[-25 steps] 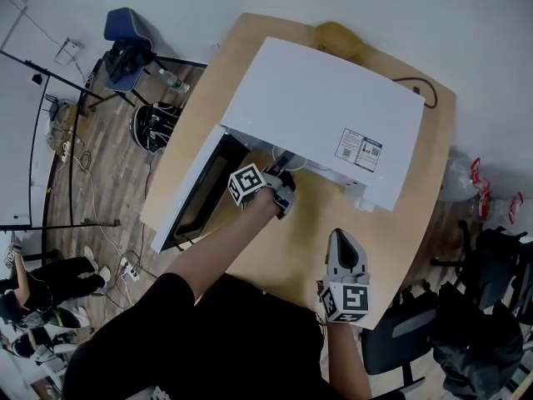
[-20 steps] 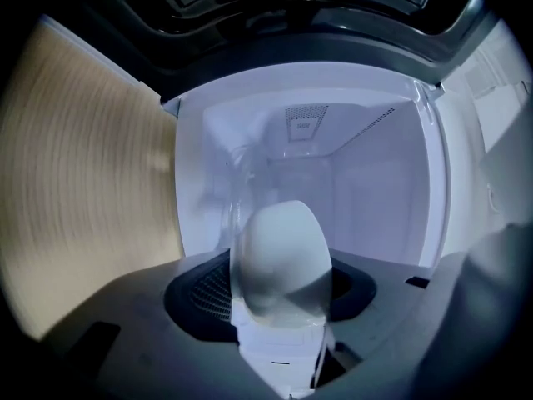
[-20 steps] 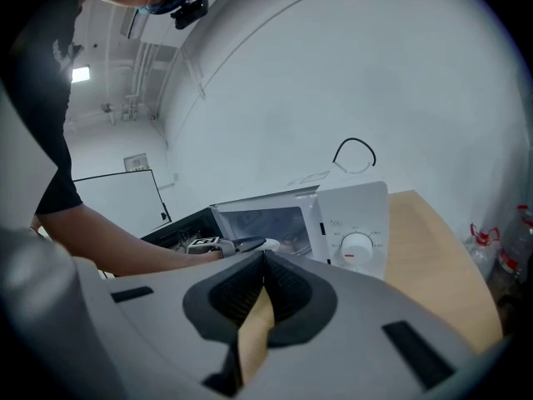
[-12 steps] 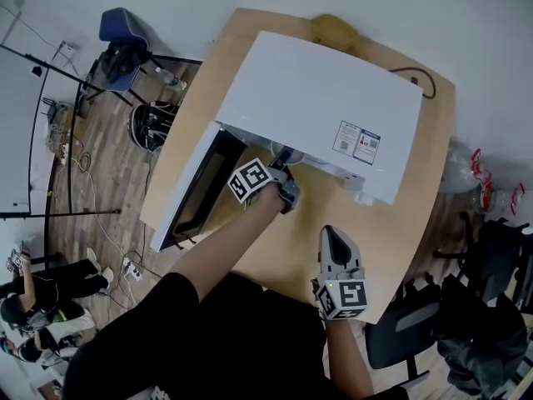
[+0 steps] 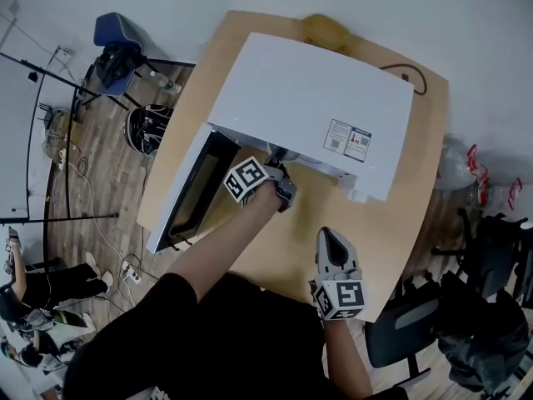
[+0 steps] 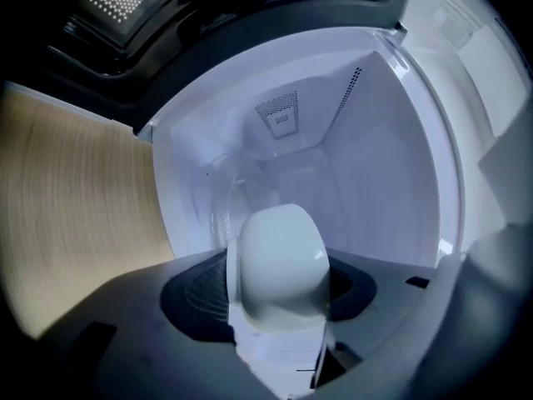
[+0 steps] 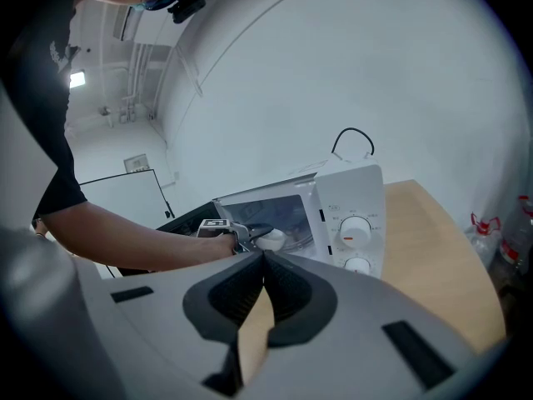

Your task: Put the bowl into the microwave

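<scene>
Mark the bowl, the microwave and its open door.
bowl (image 6: 279, 261): left gripper view, its rounded outer wall.
microwave (image 5: 316, 90): head view, its white top panel.
microwave door (image 5: 196, 192): head view, its dark window.

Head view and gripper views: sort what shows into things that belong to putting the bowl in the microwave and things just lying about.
In the job:
bowl, clamped in the left gripper
microwave, its door open

Lying about:
right gripper, shut and empty
black cable
yellowish object behind the microwave
blue chair
</scene>
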### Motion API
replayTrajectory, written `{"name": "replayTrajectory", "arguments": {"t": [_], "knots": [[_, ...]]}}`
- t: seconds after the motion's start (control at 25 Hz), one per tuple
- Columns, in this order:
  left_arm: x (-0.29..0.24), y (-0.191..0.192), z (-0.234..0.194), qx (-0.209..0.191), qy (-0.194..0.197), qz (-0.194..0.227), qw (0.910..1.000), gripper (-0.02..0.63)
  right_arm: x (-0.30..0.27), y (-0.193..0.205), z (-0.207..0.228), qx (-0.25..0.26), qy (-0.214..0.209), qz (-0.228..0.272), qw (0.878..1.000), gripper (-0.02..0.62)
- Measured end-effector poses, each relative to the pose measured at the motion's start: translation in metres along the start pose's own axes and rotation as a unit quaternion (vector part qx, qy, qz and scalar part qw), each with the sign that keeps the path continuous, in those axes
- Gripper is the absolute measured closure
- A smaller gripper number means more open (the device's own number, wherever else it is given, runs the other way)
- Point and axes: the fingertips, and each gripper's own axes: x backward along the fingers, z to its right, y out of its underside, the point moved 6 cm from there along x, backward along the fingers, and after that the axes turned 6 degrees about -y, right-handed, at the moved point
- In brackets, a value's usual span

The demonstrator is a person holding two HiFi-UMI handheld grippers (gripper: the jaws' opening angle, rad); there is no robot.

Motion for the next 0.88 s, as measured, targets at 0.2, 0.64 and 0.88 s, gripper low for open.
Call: {"name": "replayTrajectory", "arguments": {"t": [0.2,0.64,0.88], "knots": [[-0.006,-0.007,0.002,0.004,0.002,0.014,0.9999,0.367,0.000,-0.001,0.002,0.002,0.000,0.002,1.000,0.535],[-0.016,-0.018,0.010,-0.114,-0.039,0.029,0.9923,0.365,0.002,0.008,0.013,0.006,0.009,-0.006,1.000,0.535],[-0.016,-0.023,0.010,-0.172,-0.057,0.034,0.9828,0.356,0.002,0.014,0.019,0.002,0.011,-0.008,1.000,0.535]]}}
